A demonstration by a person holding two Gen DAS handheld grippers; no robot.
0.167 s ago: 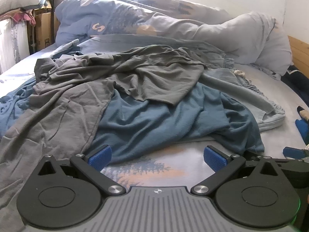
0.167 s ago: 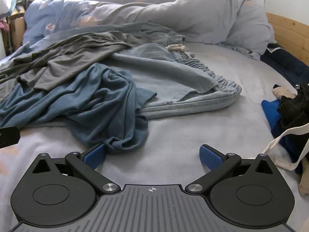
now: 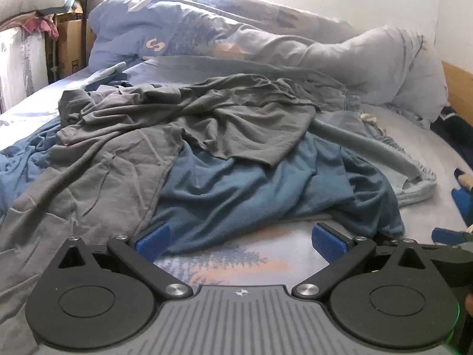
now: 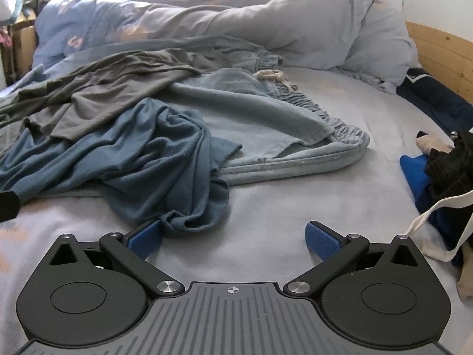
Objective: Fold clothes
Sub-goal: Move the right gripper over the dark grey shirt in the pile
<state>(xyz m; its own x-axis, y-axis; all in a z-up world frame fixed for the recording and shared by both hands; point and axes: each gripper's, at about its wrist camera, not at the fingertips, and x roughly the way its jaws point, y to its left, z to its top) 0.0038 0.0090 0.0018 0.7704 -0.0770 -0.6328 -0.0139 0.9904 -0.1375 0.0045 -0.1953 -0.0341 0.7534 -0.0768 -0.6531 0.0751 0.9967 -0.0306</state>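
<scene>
both tongs, left gripper (image 3: 241,241) and right gripper (image 4: 233,236), are spread wide, holding nothing; the teal shirt (image 4: 124,159) lies crumpled just ahead, its hem seemingly touching the right gripper's left finger.

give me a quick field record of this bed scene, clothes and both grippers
surface: bed with pale printed sheet
top garment: crumpled dark grey t-shirt, lying over the others
middle garment: teal blue cotton shirt, partly under the grey one
far garment: light blue trousers with elastic waistband, beside the teal shirt
background: bunched pale blue duvet
left gripper: open, empty, at the teal shirt's near edge
right gripper: open, empty, left finger by the teal shirt's hem
folding: not started
</scene>
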